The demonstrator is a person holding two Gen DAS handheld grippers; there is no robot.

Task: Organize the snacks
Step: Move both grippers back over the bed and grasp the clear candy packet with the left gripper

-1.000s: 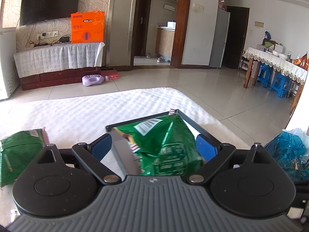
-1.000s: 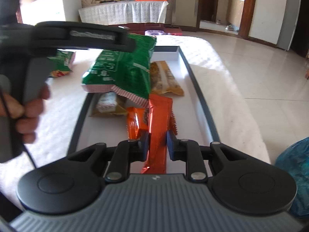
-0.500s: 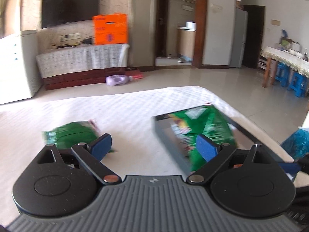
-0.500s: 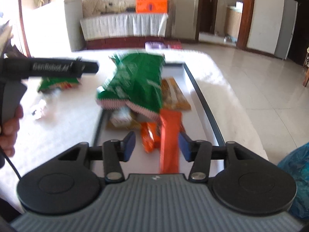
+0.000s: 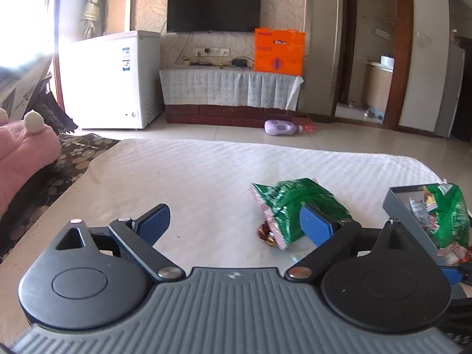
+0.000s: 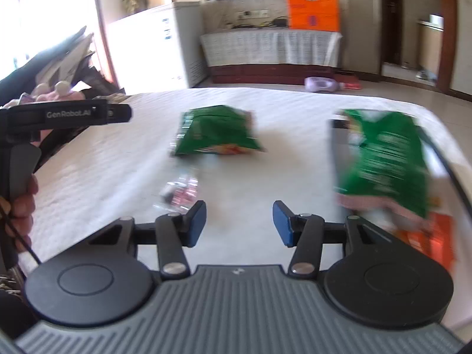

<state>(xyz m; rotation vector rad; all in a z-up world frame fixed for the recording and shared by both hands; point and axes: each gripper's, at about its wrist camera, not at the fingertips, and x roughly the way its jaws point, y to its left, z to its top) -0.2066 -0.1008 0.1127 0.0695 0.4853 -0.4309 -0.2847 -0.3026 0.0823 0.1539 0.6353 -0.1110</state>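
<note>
A loose green snack bag (image 5: 298,203) lies on the white table, just ahead and right of my open, empty left gripper (image 5: 234,221); it also shows in the right wrist view (image 6: 214,134). A small dark candy (image 5: 265,233) sits at its near edge. A dark tray (image 5: 404,203) at the right holds another green bag (image 5: 448,215), which also shows in the right wrist view (image 6: 386,159) above orange packets (image 6: 427,242). My right gripper (image 6: 239,222) is open and empty, over bare table left of the tray. A small clear wrapped candy (image 6: 180,191) lies ahead of it.
The other handle and the hand holding it (image 6: 20,177) are at the left of the right wrist view. A pink plush (image 5: 23,150) and a dark patterned cushion (image 5: 67,162) lie beyond the table's left edge. The table's far edge (image 5: 265,144) drops to tiled floor.
Both grippers have swung left, away from the tray. My right gripper has let go of the orange packet and opened wide. The green bag released earlier rests in the tray.
</note>
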